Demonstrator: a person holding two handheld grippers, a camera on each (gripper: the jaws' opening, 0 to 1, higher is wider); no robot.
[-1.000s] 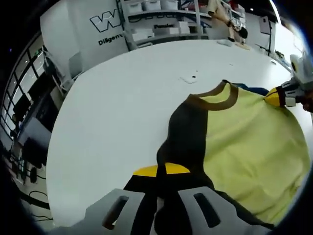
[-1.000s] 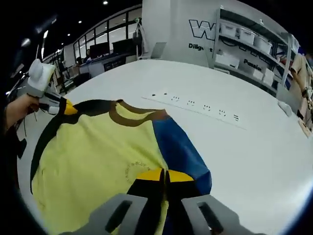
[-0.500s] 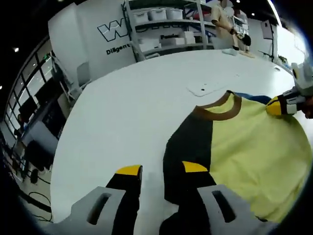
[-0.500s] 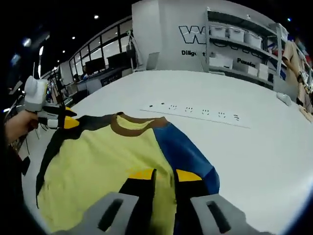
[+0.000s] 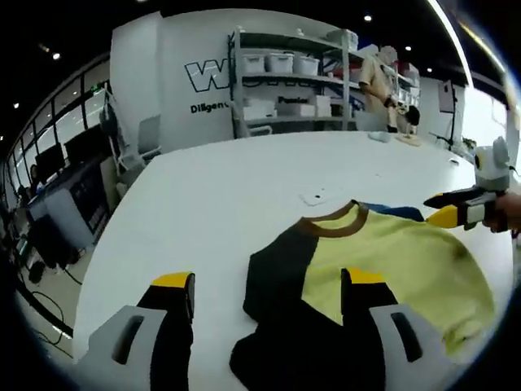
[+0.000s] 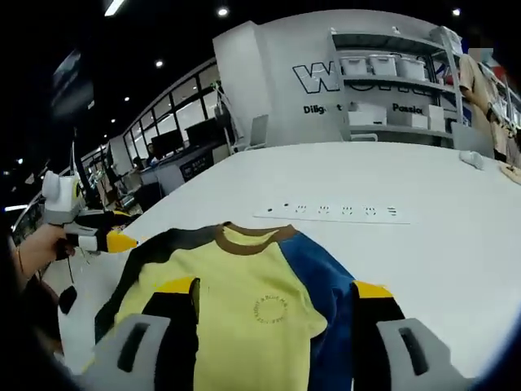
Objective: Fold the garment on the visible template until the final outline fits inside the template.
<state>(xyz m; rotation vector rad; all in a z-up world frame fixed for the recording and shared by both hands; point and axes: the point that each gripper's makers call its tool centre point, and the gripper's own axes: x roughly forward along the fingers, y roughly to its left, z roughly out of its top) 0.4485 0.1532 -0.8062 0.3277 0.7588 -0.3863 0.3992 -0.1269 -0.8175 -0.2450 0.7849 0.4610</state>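
Right gripper view: my right gripper (image 6: 273, 293) hangs spread wide above the shirt (image 6: 244, 301); my left gripper (image 5: 267, 285) is spread too.

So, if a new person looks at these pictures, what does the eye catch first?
First comes the yellow shirt with a brown collar, one black sleeve and one blue sleeve, lying flat on the white table. Next, the right gripper hangs open above it, and the left gripper is open too.
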